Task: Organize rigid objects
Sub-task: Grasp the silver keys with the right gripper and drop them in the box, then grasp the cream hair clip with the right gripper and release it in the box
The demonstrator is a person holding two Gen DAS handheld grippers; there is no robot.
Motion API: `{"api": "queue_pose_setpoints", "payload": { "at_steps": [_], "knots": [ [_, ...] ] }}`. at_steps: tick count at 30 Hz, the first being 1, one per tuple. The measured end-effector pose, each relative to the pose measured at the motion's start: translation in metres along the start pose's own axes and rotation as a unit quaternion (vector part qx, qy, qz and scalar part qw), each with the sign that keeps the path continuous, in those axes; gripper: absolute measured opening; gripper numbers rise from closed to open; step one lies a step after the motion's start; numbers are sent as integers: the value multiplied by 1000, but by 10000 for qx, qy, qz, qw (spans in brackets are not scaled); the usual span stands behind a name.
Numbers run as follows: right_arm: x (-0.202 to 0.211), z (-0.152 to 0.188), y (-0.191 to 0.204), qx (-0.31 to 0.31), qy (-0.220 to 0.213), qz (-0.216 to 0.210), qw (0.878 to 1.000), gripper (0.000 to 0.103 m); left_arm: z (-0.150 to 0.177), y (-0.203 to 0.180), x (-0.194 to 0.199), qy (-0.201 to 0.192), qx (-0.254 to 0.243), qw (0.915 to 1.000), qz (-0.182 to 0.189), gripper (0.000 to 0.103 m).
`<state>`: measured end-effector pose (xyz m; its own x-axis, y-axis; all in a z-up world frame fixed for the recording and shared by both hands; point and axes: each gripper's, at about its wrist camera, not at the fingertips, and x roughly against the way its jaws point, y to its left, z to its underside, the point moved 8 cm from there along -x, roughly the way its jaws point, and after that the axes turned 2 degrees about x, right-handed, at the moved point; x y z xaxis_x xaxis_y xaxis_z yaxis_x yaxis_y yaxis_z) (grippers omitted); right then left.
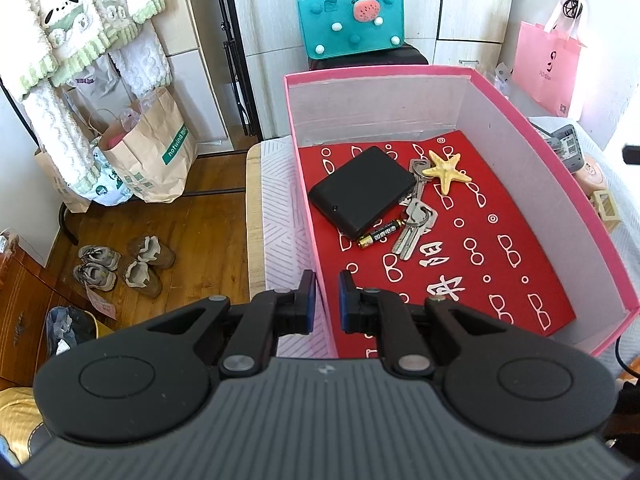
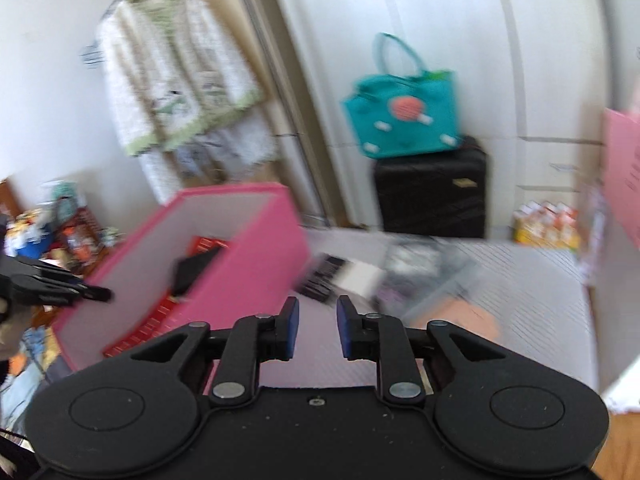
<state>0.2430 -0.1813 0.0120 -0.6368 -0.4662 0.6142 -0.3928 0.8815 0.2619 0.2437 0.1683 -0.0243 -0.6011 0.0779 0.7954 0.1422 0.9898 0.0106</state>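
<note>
A pink box (image 1: pixel 380 70) with a red patterned lining (image 1: pixel 500 240) stands on the table. In it lie a black case (image 1: pixel 360 192), keys (image 1: pixel 414 224), a yellow starfish (image 1: pixel 446 170) and a small battery (image 1: pixel 380 236). My left gripper (image 1: pixel 327 300) straddles the box's near left wall, shut on it. The right wrist view is blurred. There my right gripper (image 2: pixel 318 312) hangs open over the table, right of the pink box (image 2: pixel 256 264), with nothing between its fingers. Ahead of it lie blurred items: a black-and-white thing (image 2: pixel 340 276) and a peach-coloured round thing (image 2: pixel 468 320).
A teal bag (image 1: pixel 350 20) sits on a black suitcase (image 2: pixel 432 192) behind the table. A pink paper bag (image 1: pixel 546 68) hangs at the right. Grey and wooden items (image 1: pixel 568 148) lie right of the box. Paper bags (image 1: pixel 152 160) and shoes (image 1: pixel 120 266) are on the floor, left of the table edge (image 1: pixel 254 220).
</note>
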Motion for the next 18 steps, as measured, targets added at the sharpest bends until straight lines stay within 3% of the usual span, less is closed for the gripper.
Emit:
{"api": "queue_pose_setpoints", "payload": {
  "at_steps": [9,18],
  "knots": [
    [-6,61,-37,-214,442,703,9963,45,-2,0,0,21,19,10000,-32,11],
    [-37,81,-48,-47,481,1225,9913,60,-2,0,0,23,23,10000,-30,11]
  ]
}}
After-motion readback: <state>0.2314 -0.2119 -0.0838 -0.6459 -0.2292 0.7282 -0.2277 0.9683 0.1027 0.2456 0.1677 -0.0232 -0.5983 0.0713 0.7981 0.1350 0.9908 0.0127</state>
